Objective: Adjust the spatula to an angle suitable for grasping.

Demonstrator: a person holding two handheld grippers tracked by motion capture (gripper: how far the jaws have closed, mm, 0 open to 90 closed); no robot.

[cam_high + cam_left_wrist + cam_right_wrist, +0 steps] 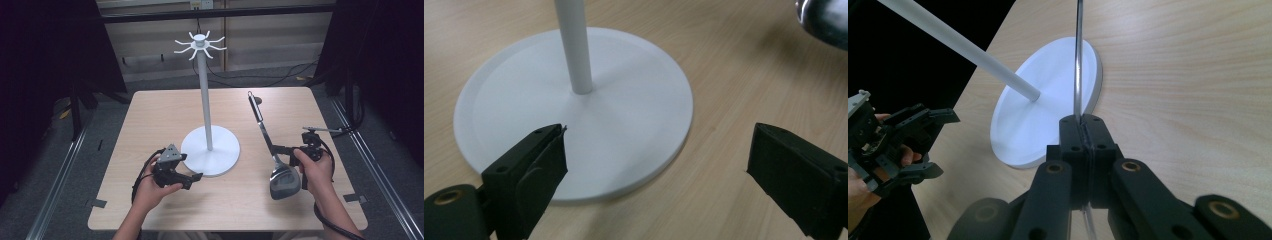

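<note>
On the light wood table (160, 110) I see a white stand (209, 145): round flat base near the middle, thin upright pole, a ring of short curved hooks (200, 45) at the top. Base sits flat on the wood.

My left gripper (192, 179) is at the near left, just beside the base's near-left edge, jaws pointing right. Its jaws stand wide apart with nothing between them. In the left gripper view one jaw overlaps the base rim, the other is over bare wood; I can't tell if either touches. Left hand (150, 187) wraps the body from behind.

My right gripper (280, 149) is at the near right, well apart from the stand. Its jaws are pressed together on the thin metal handle of a ladle-like utensil (265, 135). Handle runs up and away toward the far side, dark grip section near its far end. The shiny metal bowl (284, 181) is at the near end, low by the tabletop, just left of the right hand (315, 172); contact with the wood I can't confirm. In the right gripper view the handle rises straight out of the closed jaw tips, with the white base behind it.
</note>
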